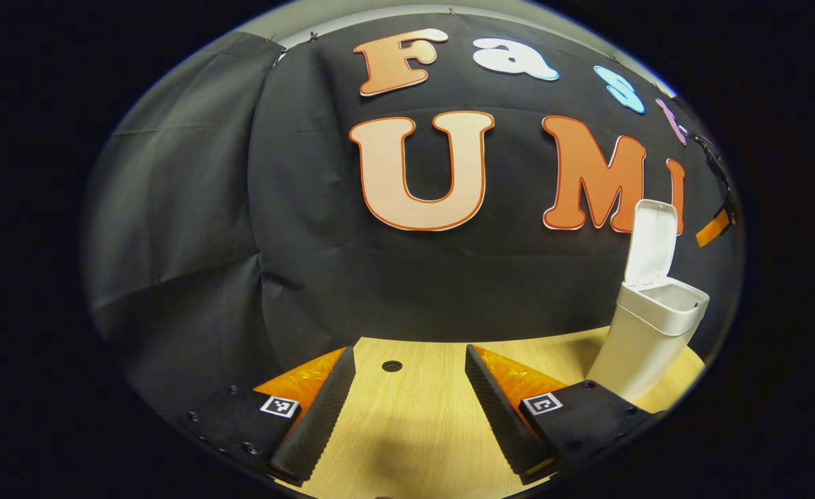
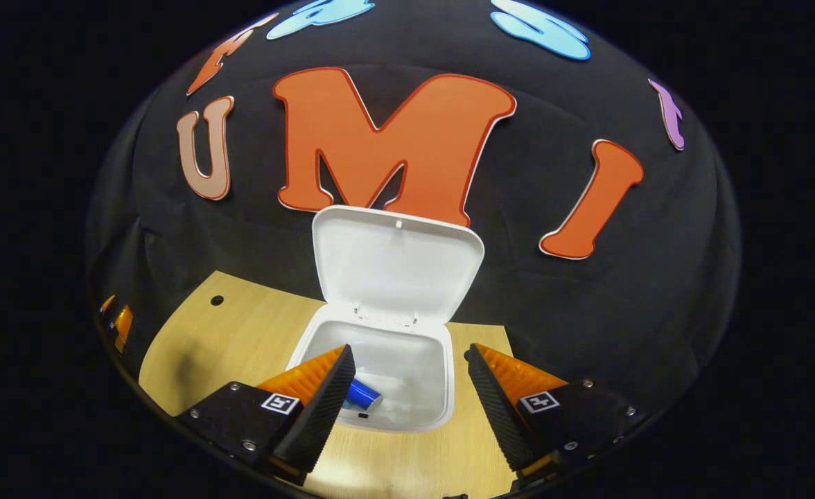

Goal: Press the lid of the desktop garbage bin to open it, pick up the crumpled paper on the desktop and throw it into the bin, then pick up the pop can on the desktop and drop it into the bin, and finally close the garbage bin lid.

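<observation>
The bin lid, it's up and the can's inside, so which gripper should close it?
Right. The right gripper hangs open directly over the bin, facing its lid; probably the shorter move.

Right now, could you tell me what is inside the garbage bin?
A blue pop can lies inside the open garbage bin. The right gripper's finger covers part of the interior, so the crumpled paper cannot be confirmed.

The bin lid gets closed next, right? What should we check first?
1. Lid standing open, ready to push down: ok.
2. Pop can inside the bin: ok, a blue can lies at the bottom.
3. Crumpled paper inside the bin: cannot tell, the right gripper's finger hides part of the inside.
4. Right gripper empty, fingers open, above the bin mouth: ok.
5. Left gripper open, off to the side of the bin: ok.
6. Nothing sticking over the rim to block the lid: ok.
</observation>
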